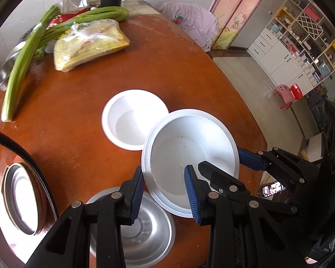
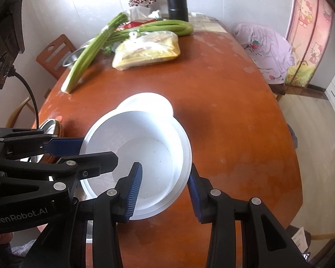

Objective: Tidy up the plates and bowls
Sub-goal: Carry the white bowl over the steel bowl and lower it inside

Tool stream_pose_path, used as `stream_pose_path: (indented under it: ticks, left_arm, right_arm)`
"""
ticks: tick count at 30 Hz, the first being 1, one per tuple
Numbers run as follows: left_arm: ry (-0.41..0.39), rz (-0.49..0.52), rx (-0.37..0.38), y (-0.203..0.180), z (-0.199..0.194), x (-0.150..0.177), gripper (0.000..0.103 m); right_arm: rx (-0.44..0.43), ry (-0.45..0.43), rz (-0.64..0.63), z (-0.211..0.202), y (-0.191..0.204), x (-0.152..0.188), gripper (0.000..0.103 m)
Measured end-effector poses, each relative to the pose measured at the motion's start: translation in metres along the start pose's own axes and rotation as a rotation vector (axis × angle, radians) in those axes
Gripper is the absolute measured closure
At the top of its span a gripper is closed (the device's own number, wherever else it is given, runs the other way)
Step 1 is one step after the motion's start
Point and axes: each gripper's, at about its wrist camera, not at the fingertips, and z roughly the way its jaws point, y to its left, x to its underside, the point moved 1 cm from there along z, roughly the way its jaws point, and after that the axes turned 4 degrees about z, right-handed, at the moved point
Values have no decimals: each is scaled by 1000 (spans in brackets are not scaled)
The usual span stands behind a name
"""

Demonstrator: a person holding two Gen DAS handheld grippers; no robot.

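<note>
Both grippers hold one white bowl (image 1: 189, 156) above the round wooden table (image 1: 78, 134). The left gripper (image 1: 167, 192) is clamped on the bowl's near-left rim, one blue pad outside the wall and one inside. The right gripper (image 2: 165, 192) is clamped on the opposite side of the rim in the same way, one pad inside and one outside.

A second white bowl (image 1: 131, 116) sits on the table just beyond the held one, near the table's middle. A steel bowl (image 1: 145, 230) lies below the left gripper at the near edge, and a gold-rimmed steel plate (image 1: 20, 198) sits by the left edge.

Celery stalks (image 1: 22, 67) and a bagged yellow packet (image 1: 89, 47) lie at the far edge, with a black flask (image 2: 176, 2) behind them.
</note>
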Motion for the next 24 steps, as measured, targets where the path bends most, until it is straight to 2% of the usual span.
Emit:
stream_pose_path:
  ticks: [24]
  left_arm:
    - [-93,-99,-67,39,-73,61,67]
  right_arm:
    - [-76,-53,-124,-37,84,19,60]
